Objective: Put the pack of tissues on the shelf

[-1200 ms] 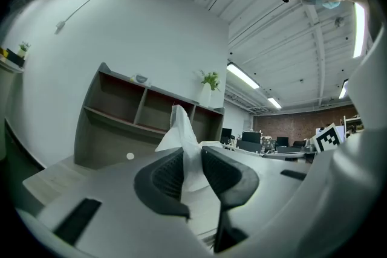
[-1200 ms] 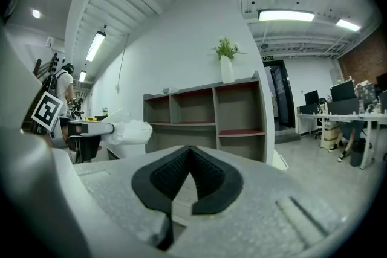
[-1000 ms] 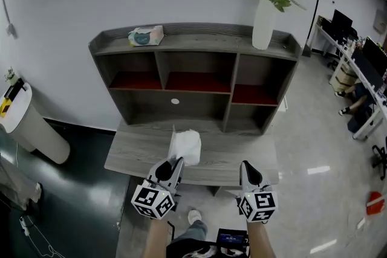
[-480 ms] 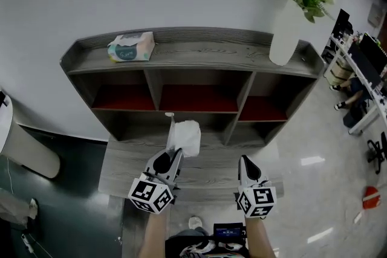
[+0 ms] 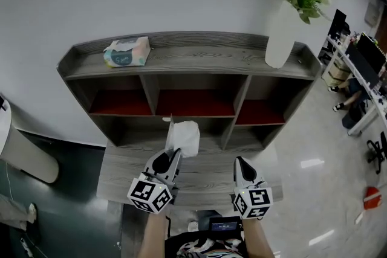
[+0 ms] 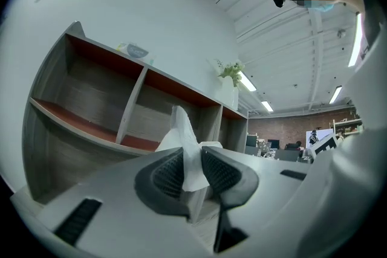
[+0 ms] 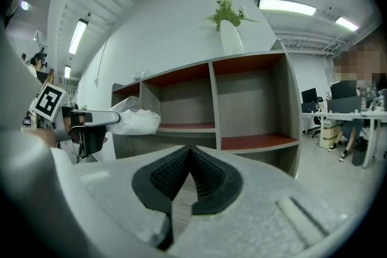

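My left gripper (image 5: 174, 156) is shut on a white pack of tissues (image 5: 184, 137), which it holds in the air over the grey table (image 5: 211, 173), in front of the shelf unit (image 5: 187, 63). In the left gripper view the white wrapper (image 6: 188, 151) is pinched between the two dark pads, and the shelf's open compartments (image 6: 91, 99) lie ahead. My right gripper (image 5: 240, 162) is shut with nothing between its pads (image 7: 190, 173); its view shows the left gripper with the pack of tissues (image 7: 136, 121) at the left. A second, teal tissue pack (image 5: 126, 51) lies on the shelf top at the left.
A white vase with green flowers (image 5: 281, 39) stands on the shelf top at the right. The upper compartments have red floors (image 5: 193, 110). A white round bin (image 5: 24, 154) stands on the floor at the left. Desks and monitors (image 5: 363, 57) fill the far right.
The shelf has come closer and larger in the head view as the person stepped forward. Both grippers have kept their place before the body, the left still gripping the pack.
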`<action>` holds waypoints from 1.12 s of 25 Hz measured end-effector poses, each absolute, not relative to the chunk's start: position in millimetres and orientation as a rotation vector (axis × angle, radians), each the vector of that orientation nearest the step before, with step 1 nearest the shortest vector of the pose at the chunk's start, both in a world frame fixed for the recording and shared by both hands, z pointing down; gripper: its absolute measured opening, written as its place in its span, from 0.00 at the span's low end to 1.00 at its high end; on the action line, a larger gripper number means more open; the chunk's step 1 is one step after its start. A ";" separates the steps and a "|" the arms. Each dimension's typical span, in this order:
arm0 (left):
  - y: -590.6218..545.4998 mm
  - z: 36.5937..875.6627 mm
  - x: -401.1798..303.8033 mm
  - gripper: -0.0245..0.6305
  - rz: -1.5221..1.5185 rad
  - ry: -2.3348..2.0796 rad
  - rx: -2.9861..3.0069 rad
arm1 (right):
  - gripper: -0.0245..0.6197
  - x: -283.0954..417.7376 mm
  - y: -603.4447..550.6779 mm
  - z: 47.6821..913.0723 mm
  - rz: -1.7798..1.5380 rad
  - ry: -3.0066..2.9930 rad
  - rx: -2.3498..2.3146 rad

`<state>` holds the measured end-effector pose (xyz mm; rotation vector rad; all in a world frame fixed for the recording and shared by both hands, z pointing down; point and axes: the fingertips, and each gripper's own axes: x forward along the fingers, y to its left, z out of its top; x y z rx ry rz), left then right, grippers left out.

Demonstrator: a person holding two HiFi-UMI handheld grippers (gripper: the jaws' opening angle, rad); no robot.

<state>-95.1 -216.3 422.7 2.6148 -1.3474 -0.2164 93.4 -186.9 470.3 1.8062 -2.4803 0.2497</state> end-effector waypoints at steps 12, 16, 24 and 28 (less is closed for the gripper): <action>-238.2 410.4 -79.3 0.15 -0.201 -1.353 2.670 | 0.04 89.1 -219.8 471.9 0.237 -2.515 1.764; -247.9 410.1 -79.8 0.15 -0.197 -1.353 2.671 | 0.04 89.1 -229.5 463.9 0.216 -2.521 1.769; -271.0 402.9 -82.7 0.15 -0.204 -1.337 2.685 | 0.04 96.6 -248.3 461.4 0.236 -2.504 1.827; -280.9 402.0 -83.0 0.15 -0.198 -1.326 2.692 | 0.04 94.9 -256.5 461.3 0.243 -2.499 1.836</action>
